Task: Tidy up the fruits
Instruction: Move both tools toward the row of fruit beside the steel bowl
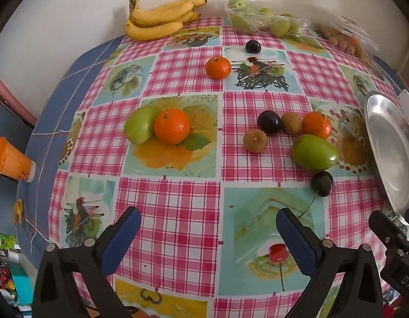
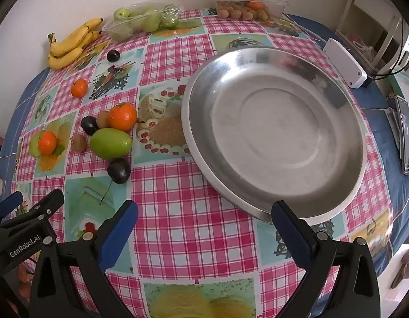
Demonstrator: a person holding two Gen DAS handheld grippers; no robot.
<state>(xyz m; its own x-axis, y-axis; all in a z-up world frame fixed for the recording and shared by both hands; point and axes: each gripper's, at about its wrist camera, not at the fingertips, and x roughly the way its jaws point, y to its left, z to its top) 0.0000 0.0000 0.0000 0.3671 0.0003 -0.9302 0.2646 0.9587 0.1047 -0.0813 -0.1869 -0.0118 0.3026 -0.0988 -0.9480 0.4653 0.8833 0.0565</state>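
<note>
Loose fruit lies on the checked tablecloth. A cluster holds a green mango [image 1: 315,152] [image 2: 110,143], a tangerine [image 1: 317,125] [image 2: 123,116], two brown kiwis [image 1: 255,141], a dark plum [image 1: 269,122] and a stemmed plum [image 1: 321,183] [image 2: 119,171]. Left of it sit a green fruit [image 1: 139,127] and a tangerine [image 1: 172,126]. Farther back lie a tangerine [image 1: 218,67] and a plum [image 1: 253,46]. An empty steel bowl [image 2: 334,185] [image 1: 373,132] stands to the right. My left gripper [image 1: 207,235] and right gripper [image 2: 204,228] are open, empty, above the near table.
Bananas [image 1: 159,18] [image 2: 72,43], a bag of green fruit [image 1: 265,18] [image 2: 143,21] and a clear box of small brown fruit [image 2: 249,9] line the far edge by the wall. An orange-capped bottle [image 1: 11,159] lies far left. A white device [image 2: 346,63] and a phone [image 2: 407,137] lie right.
</note>
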